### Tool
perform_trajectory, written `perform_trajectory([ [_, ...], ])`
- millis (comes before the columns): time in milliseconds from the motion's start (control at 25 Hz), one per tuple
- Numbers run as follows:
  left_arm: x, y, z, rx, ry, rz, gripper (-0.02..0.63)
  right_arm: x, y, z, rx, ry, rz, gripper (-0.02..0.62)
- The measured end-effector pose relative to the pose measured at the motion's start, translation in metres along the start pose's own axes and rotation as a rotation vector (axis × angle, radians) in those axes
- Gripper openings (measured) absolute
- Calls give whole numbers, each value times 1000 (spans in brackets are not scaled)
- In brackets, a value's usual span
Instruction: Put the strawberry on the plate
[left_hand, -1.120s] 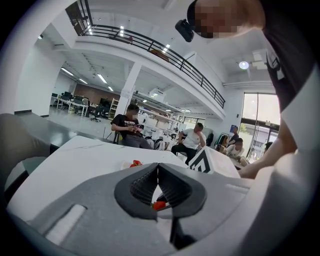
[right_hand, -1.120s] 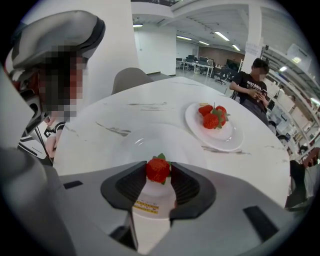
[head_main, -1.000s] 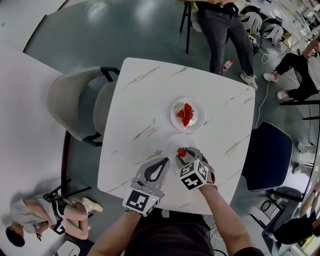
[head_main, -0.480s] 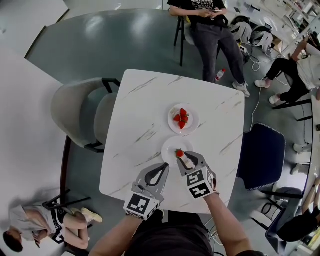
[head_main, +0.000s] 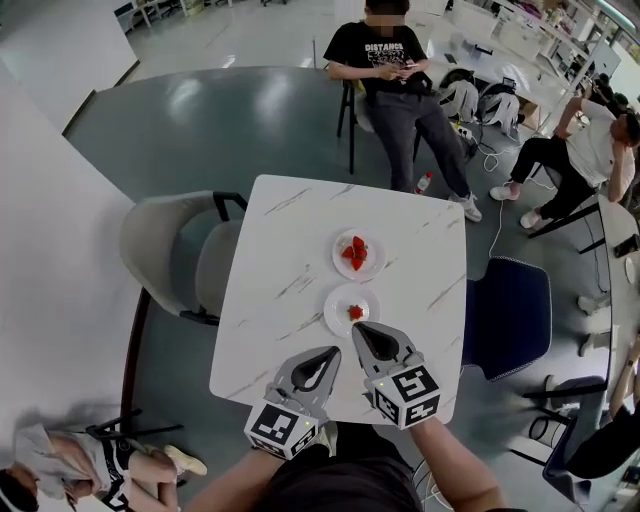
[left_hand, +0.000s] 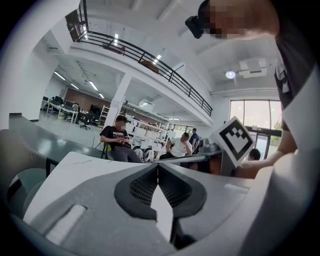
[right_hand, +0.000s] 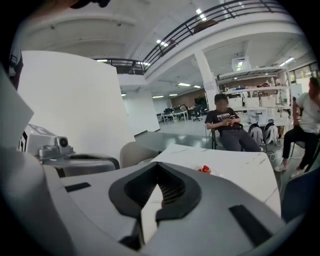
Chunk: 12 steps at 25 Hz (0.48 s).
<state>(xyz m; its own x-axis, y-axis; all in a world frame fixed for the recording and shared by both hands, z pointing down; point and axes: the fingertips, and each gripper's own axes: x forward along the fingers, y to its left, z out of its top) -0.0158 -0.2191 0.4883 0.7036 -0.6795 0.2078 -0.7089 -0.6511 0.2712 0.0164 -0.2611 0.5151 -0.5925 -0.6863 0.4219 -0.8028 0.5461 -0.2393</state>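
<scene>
The right gripper (head_main: 362, 332) is clenched and empty: its own view shows the two jaws meeting with nothing between the pads. The left gripper (head_main: 333, 352) is likewise closed on nothing and sits beside it at the near edge of the table (head_main: 280, 260).

The strawberry (head_main: 354, 313) lies on the near plate (head_main: 333, 305), roughly at its centre and clear of both grippers. A second plate (head_main: 340, 245) just beyond it carries several strawberries (head_main: 354, 251). Judged from this layout, the placement step is complete.

Possible faults from this position:

- The right gripper's tips are just beside the near plate's rim (their height above the table cannot be read from the head view). A forward or sideways sweep could strike the rim and shift the plate.
- A jolted plate could let the strawberry roll toward the rim or off it, since the fruit is rounded and unrestrained.
- The two plates stand close together, so a pushed near plate could knock the far one.
</scene>
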Motion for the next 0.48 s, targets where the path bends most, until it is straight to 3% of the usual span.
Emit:
perform_trajectory([
  [480, -69, -69, 57, 27, -104, -108, 11, -90, 85, 64, -8, -223, 21, 3],
])
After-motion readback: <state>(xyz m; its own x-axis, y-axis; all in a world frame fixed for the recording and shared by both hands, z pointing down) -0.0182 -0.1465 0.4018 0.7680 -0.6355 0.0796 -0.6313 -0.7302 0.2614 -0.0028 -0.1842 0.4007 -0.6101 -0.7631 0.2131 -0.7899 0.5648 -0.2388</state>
